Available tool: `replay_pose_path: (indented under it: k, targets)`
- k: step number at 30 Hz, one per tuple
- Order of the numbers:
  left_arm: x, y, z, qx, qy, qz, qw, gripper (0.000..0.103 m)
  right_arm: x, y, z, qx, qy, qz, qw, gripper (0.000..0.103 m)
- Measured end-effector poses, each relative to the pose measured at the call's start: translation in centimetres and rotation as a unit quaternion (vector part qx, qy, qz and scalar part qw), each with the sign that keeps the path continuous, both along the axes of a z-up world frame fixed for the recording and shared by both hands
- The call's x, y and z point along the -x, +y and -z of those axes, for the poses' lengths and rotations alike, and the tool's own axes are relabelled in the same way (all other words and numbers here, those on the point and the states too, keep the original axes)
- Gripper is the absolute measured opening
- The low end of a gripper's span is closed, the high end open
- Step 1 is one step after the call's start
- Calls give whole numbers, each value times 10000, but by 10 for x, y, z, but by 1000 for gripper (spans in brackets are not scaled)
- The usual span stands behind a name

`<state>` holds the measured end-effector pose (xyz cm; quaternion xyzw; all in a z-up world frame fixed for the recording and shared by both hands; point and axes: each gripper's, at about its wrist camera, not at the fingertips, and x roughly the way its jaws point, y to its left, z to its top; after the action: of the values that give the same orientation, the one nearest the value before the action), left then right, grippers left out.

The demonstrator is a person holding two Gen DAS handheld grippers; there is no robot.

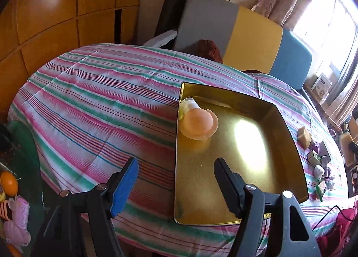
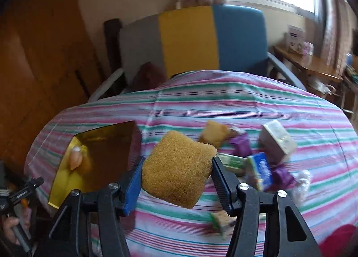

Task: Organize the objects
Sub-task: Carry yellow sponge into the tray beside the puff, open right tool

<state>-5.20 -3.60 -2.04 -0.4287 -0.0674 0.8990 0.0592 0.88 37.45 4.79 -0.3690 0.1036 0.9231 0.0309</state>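
A gold metal tray (image 1: 288,145) lies on the striped tablecloth, with an orange bottle with a white cap (image 1: 198,122) on its side in the far left corner. My left gripper (image 1: 175,169) is open and empty, above the tray's near left edge. My right gripper (image 2: 176,167) is shut on a yellow-brown sponge (image 2: 179,167) and holds it above the cloth, right of the tray (image 2: 107,151). The bottle (image 2: 75,160) shows in the right wrist view too. The left gripper (image 2: 22,192) shows at the lower left there.
A pile of small items lies right of the tray: another sponge (image 2: 213,132), a cream box (image 2: 278,138), a blue packet (image 2: 260,172), purple wrappers (image 2: 242,145) and a green packet (image 2: 221,221). A grey, yellow and blue chair (image 1: 246,40) stands behind the table.
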Motion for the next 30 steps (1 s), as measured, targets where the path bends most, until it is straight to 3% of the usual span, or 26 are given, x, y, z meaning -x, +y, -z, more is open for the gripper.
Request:
replay_pose_path:
  k: [5, 13, 19, 25, 30]
  targets:
    - [-11, -7, -4, 144, 163, -18, 9998, 71, 48, -98, 23, -84, -407, -1290, 9908, 59]
    - [-12, -21, -4, 224, 201, -151, 9994, 71, 101, -209, 78, -209, -1141, -2421, 9633, 59]
    - [-8, -32, 5, 119, 80, -249, 9996, 71, 123, -256, 112, -289, -1502, -2709, 9504, 59]
    - [-4, -41, 14, 83, -55, -406, 9991, 71, 142, -288, 134, -240, -1639, -2758, 9468, 63]
    - [-5, -42, 10, 272, 41, -470, 9985, 71, 145, -296, 138, -173, -1639, -2839, 9446, 68]
